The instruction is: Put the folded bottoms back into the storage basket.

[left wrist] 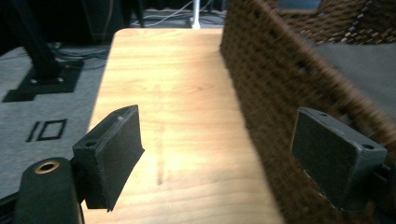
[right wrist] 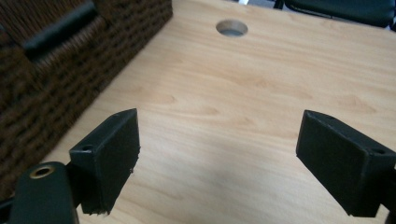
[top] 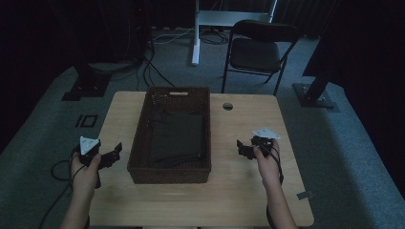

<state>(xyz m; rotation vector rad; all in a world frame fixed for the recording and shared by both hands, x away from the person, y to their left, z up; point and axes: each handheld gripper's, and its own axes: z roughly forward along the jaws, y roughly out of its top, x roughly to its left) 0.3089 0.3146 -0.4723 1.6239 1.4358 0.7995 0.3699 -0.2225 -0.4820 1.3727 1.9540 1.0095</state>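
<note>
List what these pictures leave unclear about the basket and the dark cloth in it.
- Dark cloth, high view: dim light swallows its folds, so what kind of item it is stays unclear.
- Basket, left gripper view: cut off by the right edge, and the right jaw of the left claw covers part of its wall.

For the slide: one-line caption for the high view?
Left gripper and right gripper, both open, flank a wicker basket holding dark cloth.
</note>
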